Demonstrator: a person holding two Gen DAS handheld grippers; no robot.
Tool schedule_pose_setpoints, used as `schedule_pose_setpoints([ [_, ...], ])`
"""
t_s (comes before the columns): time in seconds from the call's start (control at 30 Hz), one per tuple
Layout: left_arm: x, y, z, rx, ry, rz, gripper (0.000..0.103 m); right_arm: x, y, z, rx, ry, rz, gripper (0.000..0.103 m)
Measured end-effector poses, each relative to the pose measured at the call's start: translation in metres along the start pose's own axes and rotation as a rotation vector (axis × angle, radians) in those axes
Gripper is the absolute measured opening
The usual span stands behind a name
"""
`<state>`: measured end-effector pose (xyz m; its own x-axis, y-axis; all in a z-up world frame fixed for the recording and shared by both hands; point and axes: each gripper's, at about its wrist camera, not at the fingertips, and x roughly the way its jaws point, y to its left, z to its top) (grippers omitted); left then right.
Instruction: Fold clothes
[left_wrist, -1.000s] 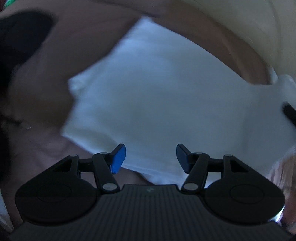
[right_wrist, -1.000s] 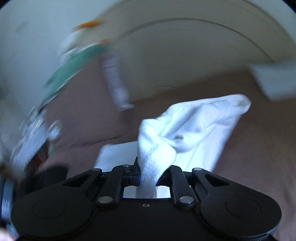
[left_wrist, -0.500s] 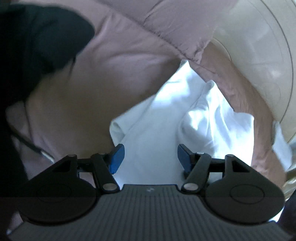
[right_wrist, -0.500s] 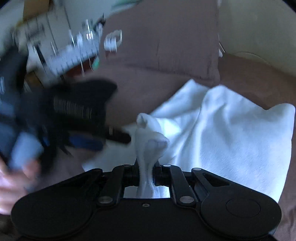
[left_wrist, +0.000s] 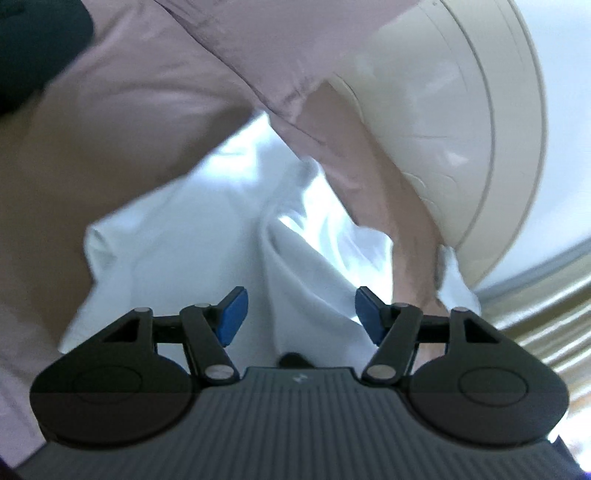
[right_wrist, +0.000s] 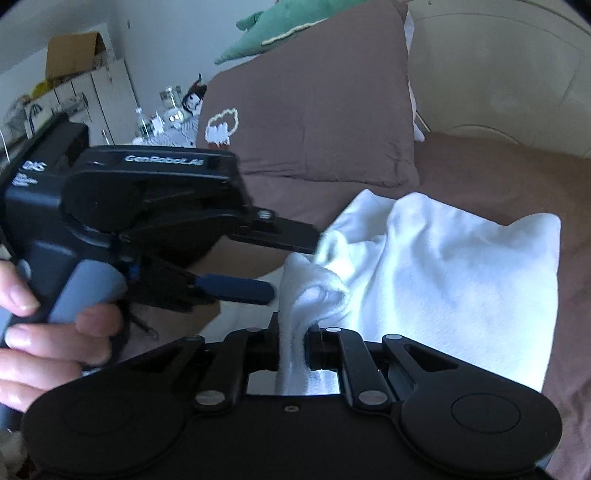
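The right gripper (right_wrist: 293, 338) is clenched on a bunched fold of a white, soft-napped cloth garment (right_wrist: 454, 291), the pinched fabric rising between its black fingers as a narrow ridge. The left gripper (left_wrist: 301, 315) stands released, its blue-padded fingertips (left_wrist: 232, 319) spread wide on either side of a raised crease, holding nothing.

The garment lies rumpled on a brown bedsheet (right_wrist: 498, 177), partly flat and partly lifted toward the right gripper. In the right wrist view its longer side runs from the pinched edge away to the far right, where a squared corner rests on the sheet; its top edge lies just below a brown pillow with a small white cloud print (right_wrist: 314, 103).

Only the right wrist view shows the left gripper from the side, its upper finger touching the cloth's edge, with a hand (right_wrist: 44, 325) around the handle, and a green plush toy (right_wrist: 280, 26) atop the pillow. Only the left wrist view shows the cream curved headboard (left_wrist: 461, 110) beyond the cloth.
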<state>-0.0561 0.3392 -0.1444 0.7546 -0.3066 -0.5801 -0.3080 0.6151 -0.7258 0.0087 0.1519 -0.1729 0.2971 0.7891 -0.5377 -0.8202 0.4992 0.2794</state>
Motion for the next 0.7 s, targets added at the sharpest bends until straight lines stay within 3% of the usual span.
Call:
schedule_pose_setpoints([
  [0.1,0.01,-0.008,-0.007,0.05,0.039,0.112,0.071,0.014,-0.009,-0.012,0.038,0.07,-0.01,0.013],
  [0.17,0.013,-0.007,-0.01,0.044,0.051,0.096,0.071,0.021,-0.012,-0.02,0.019,0.106,-0.034,0.013],
  [0.3,0.028,0.006,-0.008,-0.027,0.094,0.052,0.071,0.009,-0.013,-0.021,0.036,0.072,-0.004,0.014],
  [0.37,0.039,0.011,-0.007,-0.062,0.117,0.052,0.07,0.0,-0.016,-0.017,0.054,0.099,0.017,0.02],
  [0.4,0.042,0.012,-0.008,-0.069,0.124,0.044,0.067,-0.007,-0.019,-0.017,0.062,0.13,0.028,0.022],
  [0.43,0.043,0.012,-0.008,-0.068,0.126,0.034,0.065,-0.014,-0.022,-0.016,0.069,0.161,0.04,0.034],
  [0.47,0.045,0.009,-0.008,-0.054,0.124,0.031,0.05,-0.021,-0.024,-0.016,0.076,0.192,0.051,0.044],
  [0.5,0.046,0.004,-0.009,-0.028,0.117,0.051,0.039,-0.028,-0.027,-0.015,0.084,0.223,0.063,0.044],
  [0.57,0.045,-0.004,-0.01,0.03,0.098,0.103,0.029,-0.044,-0.04,-0.022,0.123,0.224,0.023,0.05],
  [0.7,0.045,-0.015,-0.012,0.097,0.066,0.169,0.029,-0.076,-0.07,-0.037,0.208,0.206,-0.078,0.053],
])
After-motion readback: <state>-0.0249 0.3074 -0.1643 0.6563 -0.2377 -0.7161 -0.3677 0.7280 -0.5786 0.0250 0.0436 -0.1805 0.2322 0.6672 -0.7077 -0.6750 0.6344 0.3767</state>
